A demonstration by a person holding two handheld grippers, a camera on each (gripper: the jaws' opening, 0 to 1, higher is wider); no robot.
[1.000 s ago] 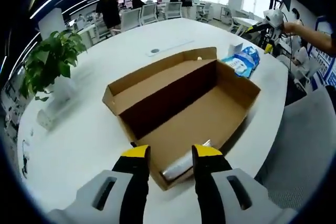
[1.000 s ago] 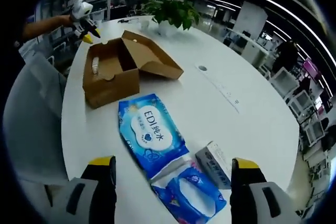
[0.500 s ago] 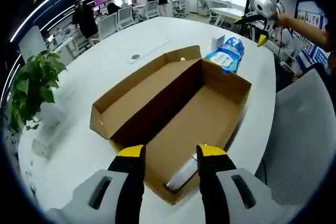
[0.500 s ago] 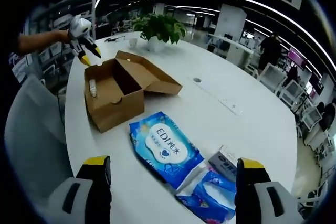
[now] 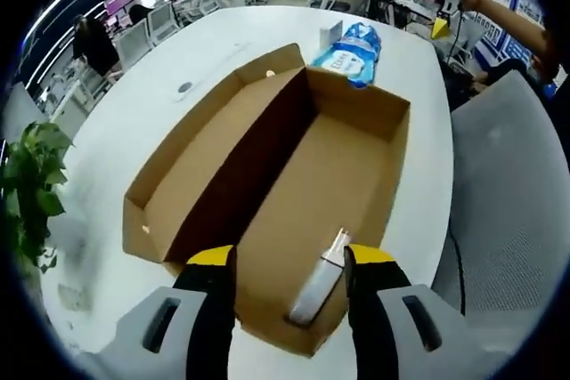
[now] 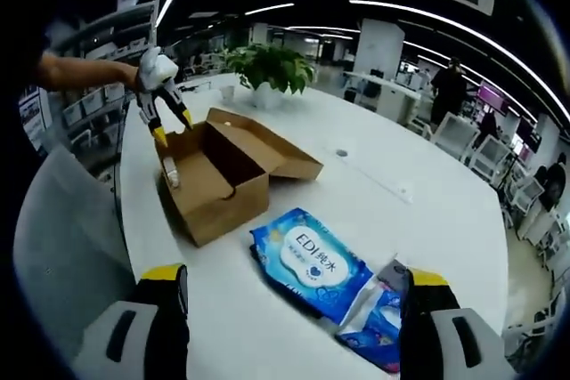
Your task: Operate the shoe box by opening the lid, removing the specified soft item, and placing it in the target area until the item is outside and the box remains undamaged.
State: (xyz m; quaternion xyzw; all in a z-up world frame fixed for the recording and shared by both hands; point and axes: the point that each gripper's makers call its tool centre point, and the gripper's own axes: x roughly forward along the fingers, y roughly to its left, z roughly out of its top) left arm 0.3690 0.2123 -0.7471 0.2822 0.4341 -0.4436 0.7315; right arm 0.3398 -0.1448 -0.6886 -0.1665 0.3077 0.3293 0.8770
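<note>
Item: a clear-wrapped roll [image 5: 319, 284] lies inside the box [image 5: 294, 184] at its near end, long axis along the box.
Left gripper [image 5: 289, 264]: jaws narrowly apart, empty, now lower over the roll than before.
Right gripper [image 6: 289, 278]: wide, empty.
Wipes [image 6: 312, 260]: "EDI".

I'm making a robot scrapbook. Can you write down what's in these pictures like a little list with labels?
Place: white table in an office
Box: cardboard shoe box, lid open
Inside box: one clear-wrapped item against the near end wall
Left gripper: open, above the box's near end, jaws either side of the item
Right gripper: open, holding nothing, above the table
Outside box: blue wet wipes pack on the table, a smaller blue pack beside it
Also: potted plant
</note>
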